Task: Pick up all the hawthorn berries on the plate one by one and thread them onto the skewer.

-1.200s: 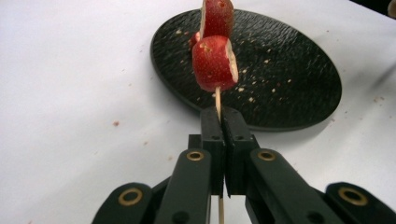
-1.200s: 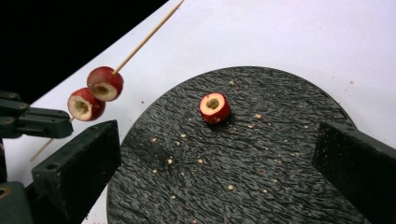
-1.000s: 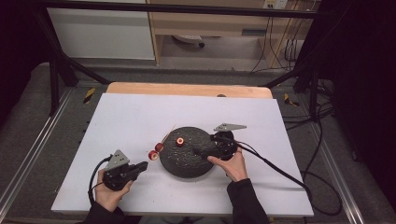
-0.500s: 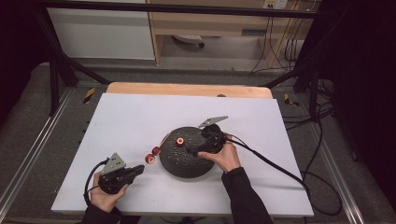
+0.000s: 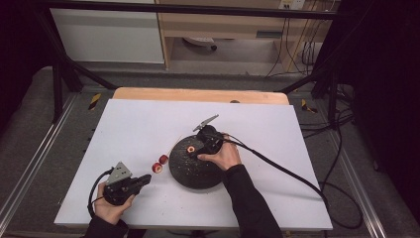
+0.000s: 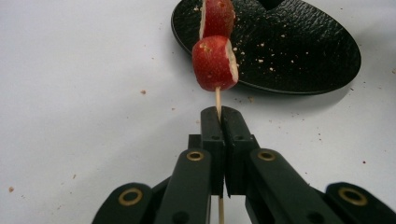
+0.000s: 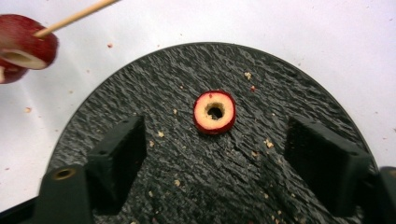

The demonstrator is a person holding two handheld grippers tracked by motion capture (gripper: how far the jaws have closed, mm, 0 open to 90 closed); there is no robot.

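Left gripper (image 6: 219, 122) is clamped tight on a thin wooden skewer (image 6: 217, 99) carrying two red fruit pieces (image 6: 215, 63), just off the round black textured plate's (image 5: 184, 171) left edge. Right gripper (image 7: 215, 161) hangs over that plate, jaws apart and just been closing, pads clear of the cored red fruit slice (image 7: 215, 112) lying flat ahead of them.

Place: lab, recording bench.
Table (image 5: 148, 124): white sheet over a wooden top, set apart on a grey floor.
Frame (image 5: 59, 74): black metal struts around the table.
Rails (image 5: 29, 173): aluminium profiles along both sides.
Cables (image 5: 307, 49): bundles hanging at the back right, one loop on the floor.
Background: white cabinet (image 5: 106, 34), wooden shelf (image 5: 223, 25), dark surroundings.
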